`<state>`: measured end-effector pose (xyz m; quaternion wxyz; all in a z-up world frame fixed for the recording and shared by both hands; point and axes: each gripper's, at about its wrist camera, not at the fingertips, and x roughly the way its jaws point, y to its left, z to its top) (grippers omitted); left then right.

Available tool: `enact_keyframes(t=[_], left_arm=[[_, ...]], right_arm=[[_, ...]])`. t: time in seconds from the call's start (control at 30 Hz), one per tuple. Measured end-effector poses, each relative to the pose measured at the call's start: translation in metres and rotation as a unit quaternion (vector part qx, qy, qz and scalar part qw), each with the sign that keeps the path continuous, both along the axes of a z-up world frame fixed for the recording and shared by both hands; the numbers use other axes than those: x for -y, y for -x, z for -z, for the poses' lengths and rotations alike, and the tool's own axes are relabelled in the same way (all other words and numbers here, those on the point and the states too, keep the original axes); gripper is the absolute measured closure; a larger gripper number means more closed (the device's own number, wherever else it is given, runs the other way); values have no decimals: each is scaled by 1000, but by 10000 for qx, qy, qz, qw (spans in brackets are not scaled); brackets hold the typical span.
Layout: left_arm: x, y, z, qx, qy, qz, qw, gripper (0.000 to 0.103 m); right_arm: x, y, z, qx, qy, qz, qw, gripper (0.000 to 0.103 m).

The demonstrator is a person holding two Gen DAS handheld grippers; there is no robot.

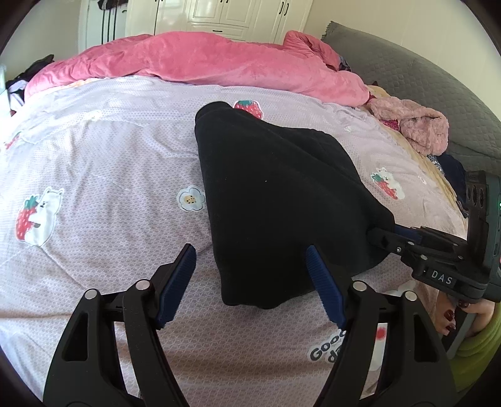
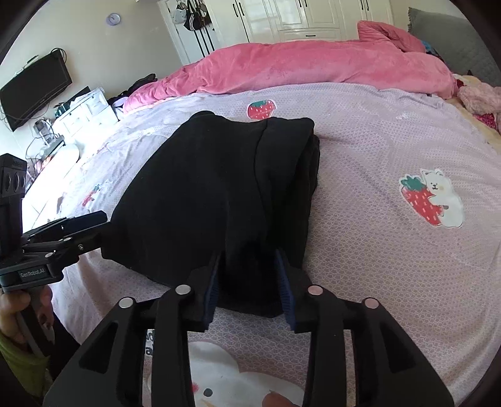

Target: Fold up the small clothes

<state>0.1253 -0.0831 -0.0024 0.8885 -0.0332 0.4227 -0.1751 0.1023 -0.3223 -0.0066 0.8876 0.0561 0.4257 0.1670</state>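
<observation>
A black garment point(image 1: 275, 194) lies folded on the lilac bedsheet point(image 1: 109, 162), and it also shows in the right wrist view point(image 2: 213, 194). My left gripper point(image 1: 250, 253) is open, its blue pads on either side of the garment's near left corner, just above it. My right gripper point(image 2: 249, 260) is shut on the garment's near right edge; in the left wrist view its fingers point(image 1: 380, 236) meet the cloth at the right. The left gripper point(image 2: 94, 222) sits at the garment's left edge in the right wrist view.
A pink duvet point(image 1: 200, 65) is heaped along the far side of the bed. A fluffy pink garment point(image 1: 419, 125) and other clothes lie at the right by a grey headboard point(image 1: 422, 72). White wardrobes point(image 2: 300, 15), a TV point(image 2: 34, 87) and a dresser stand beyond.
</observation>
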Motion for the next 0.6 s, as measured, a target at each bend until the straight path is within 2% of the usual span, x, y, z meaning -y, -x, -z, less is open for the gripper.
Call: enact_keyframes(t=[0.03, 0.07, 0.13, 0.17, 0.2, 0.23, 0.3, 0.37, 0.47, 0.6], left_arm=[[-1, 1, -2, 28, 4, -15, 10000, 33], [-2, 3, -3, 43, 9, -23, 10000, 32], [-4, 5, -6, 86, 11, -37, 10000, 32], [-4, 6, -7, 106, 8, -43, 9999, 31], [-5, 8, -9, 134, 8, -48, 9999, 29], [-5, 10, -10, 151, 6, -58, 9999, 28], [-7, 12, -13, 199, 19, -69, 9998, 25], [-7, 16, -17, 247, 30, -83, 9997, 23], [-11, 22, -24, 346, 6, -136, 9993, 9], [-15, 29, -31, 476, -73, -260, 9985, 9]], right_arm=[[-1, 3, -3, 53, 73, 39, 10000, 55], [-1, 5, -5, 73, 139, 90, 9998, 51], [1, 9, -9, 158, 188, 155, 9996, 51], [2, 10, -11, 183, 172, 174, 9995, 47], [3, 12, -12, 198, 165, 200, 9995, 40], [4, 14, -15, 216, 176, 249, 9993, 29], [7, 19, -22, 337, 160, 339, 9987, 24], [8, 24, -27, 433, 186, 411, 9980, 10], [8, 32, -38, 638, 223, 481, 9966, 8], [10, 42, -49, 931, 186, 652, 9933, 6]])
